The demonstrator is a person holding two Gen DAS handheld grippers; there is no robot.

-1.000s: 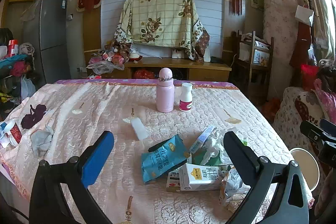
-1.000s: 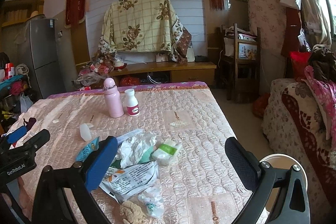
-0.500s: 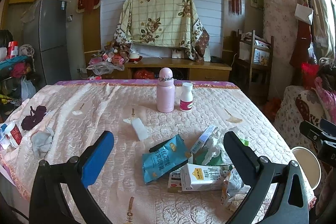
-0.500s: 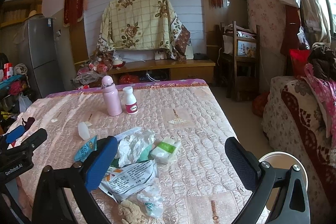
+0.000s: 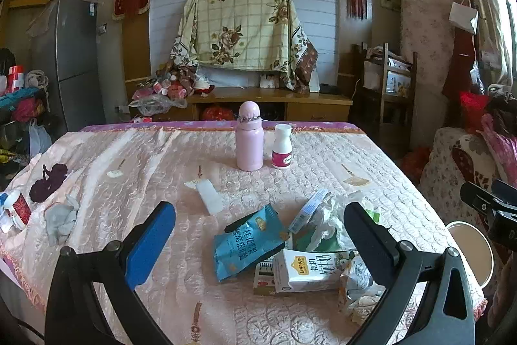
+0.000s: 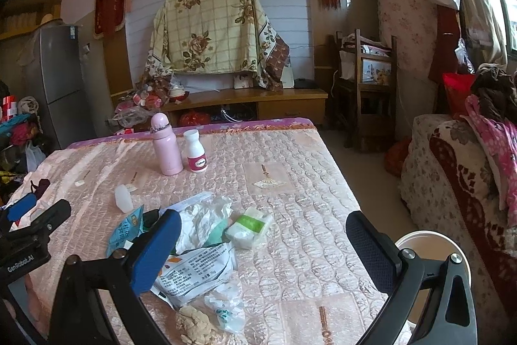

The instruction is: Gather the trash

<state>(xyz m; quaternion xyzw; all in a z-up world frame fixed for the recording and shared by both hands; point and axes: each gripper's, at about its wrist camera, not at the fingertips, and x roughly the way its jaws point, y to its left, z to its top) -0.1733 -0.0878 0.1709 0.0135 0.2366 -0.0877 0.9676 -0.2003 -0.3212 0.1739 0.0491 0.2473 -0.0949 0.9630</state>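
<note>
Crumpled white paper [image 6: 200,222] half hides a green wrapper beneath it, and the printed snack bag [image 6: 194,275] is partly covered by the right gripper [image 6: 261,251], whose blue and black pads stand wide apart, empty, low over the quilted tablecloth [image 6: 290,170]. The left gripper [image 5: 258,235] hovers equally spread over the litter pile: a blue Chinese-lettered packet [image 5: 247,243] and a white milk carton [image 5: 310,269] lying flat. "GenRobot.AI" reads on the left tool. A round bin [image 6: 433,251] sits cut off beside the table.
</note>
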